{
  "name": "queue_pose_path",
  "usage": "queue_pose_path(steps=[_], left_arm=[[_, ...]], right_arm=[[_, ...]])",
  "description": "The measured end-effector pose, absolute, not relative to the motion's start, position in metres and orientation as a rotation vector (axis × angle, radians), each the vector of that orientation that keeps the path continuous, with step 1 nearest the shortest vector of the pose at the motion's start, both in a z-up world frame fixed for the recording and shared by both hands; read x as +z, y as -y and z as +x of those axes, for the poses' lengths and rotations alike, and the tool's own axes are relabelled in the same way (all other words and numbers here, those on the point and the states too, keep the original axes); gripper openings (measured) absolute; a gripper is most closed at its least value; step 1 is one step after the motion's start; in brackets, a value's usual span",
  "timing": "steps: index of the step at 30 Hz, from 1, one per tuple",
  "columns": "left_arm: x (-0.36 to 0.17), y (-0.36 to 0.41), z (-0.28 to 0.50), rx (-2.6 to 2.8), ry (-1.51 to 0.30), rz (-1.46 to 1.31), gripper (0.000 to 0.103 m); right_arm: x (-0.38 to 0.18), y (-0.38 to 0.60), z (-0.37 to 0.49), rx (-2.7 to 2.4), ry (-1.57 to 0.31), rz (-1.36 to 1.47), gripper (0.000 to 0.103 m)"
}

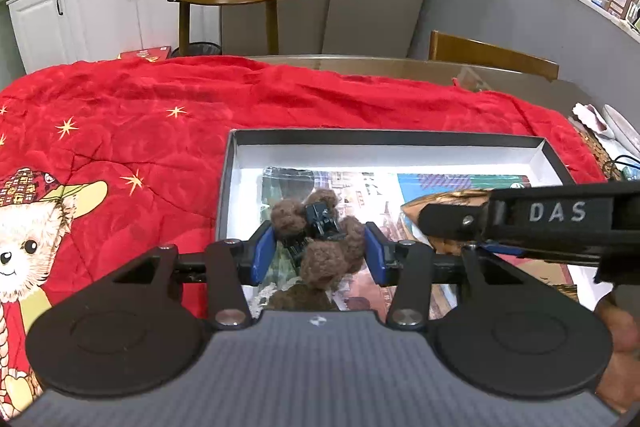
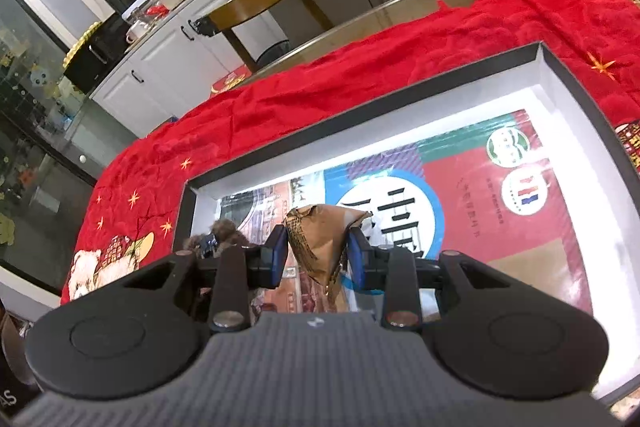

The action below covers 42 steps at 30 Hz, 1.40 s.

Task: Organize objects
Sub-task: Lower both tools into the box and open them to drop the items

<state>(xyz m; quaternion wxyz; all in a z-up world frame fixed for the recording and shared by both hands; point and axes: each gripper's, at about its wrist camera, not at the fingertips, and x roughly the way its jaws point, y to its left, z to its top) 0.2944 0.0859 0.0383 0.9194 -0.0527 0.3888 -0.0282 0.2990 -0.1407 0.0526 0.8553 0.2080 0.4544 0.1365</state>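
Left tongs (image 1: pixel 320 251) clamp soft plush (image 1: pixel 326 247) mid-body | right tongs (image 2: pixel 318 253) pinch light, crinkly packet (image 2: pixel 320 243) | both over box (image 1: pixel 384 138)

Each gripper, left (image 1: pixel 320 251) and right (image 2: pixel 318 253), has black linkage arms with silver screws, blue-padded fingers (image 1: pixel 262 253), two round black discs and a grey ribbed body. White letters "DAS" mark one side.

2 wrist fisheyes, close, angled down along fingers, sharing the box (image 1: pixel 536 151) on red cloth (image 2: pixel 320 95)
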Motion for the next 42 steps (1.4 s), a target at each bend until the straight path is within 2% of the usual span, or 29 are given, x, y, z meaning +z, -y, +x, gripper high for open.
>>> queue_pose_path(steps=[42], left_arm=[[0.033, -0.089, 0.3, -0.041, -0.841, -0.082, 0.054]], right_arm=[[0.042, 0.139, 0.302, 0.288, -1.002, 0.463, 0.037]])
